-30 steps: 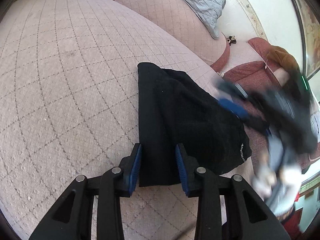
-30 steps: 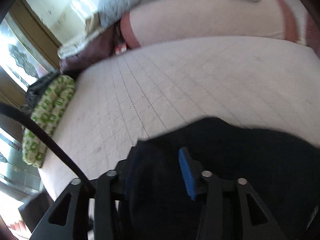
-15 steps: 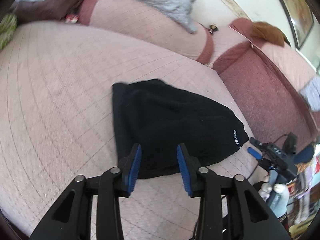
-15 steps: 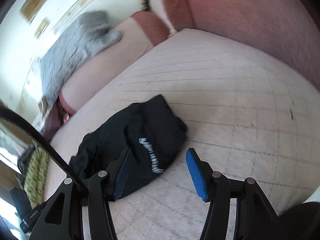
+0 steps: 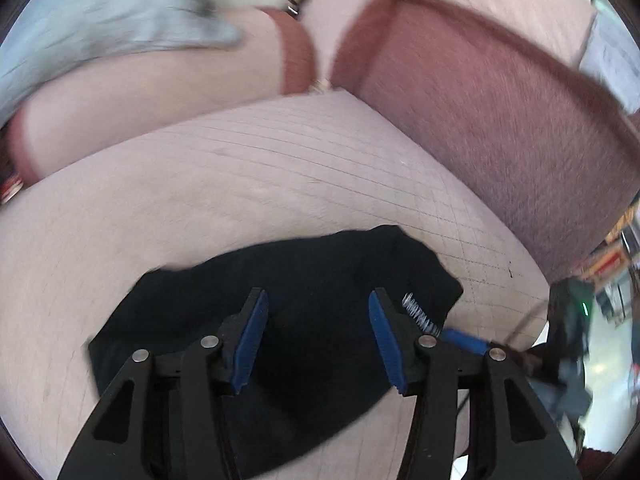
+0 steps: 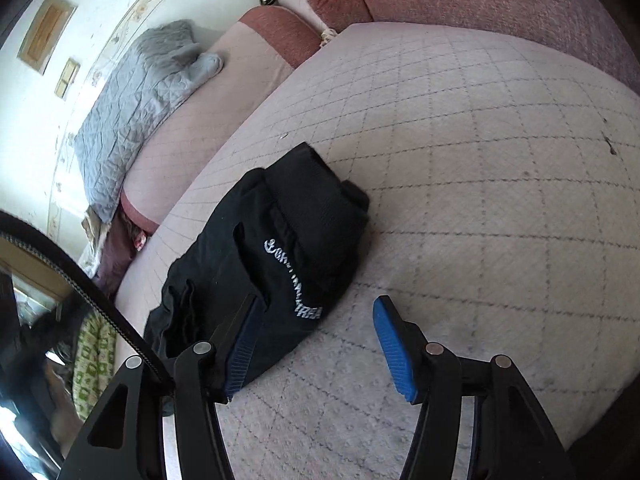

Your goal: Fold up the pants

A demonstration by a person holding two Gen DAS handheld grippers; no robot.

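Note:
The black pants (image 5: 312,280) lie folded into a compact bundle on the quilted pink sofa seat (image 5: 240,168). In the right wrist view the pants (image 6: 280,248) show white lettering on top. My left gripper (image 5: 318,338) is open and empty, hovering just above the near part of the bundle. My right gripper (image 6: 316,344) is open and empty, above the seat at the bundle's near right edge; its left finger overlaps the cloth in view. The right gripper also shows in the left wrist view (image 5: 464,338) at the lower right, blurred.
A grey quilted blanket (image 6: 140,92) drapes over the sofa back. Reddish-brown cushions (image 5: 500,128) rise to the right. A green patterned cushion (image 6: 92,364) lies at the seat's far left end. A black cable (image 6: 72,276) crosses the right wrist view.
Both grippers have pulled back from the pants and opened wider. The left camera has swung right and tilted up, and the bundle now lies flat on the seat.

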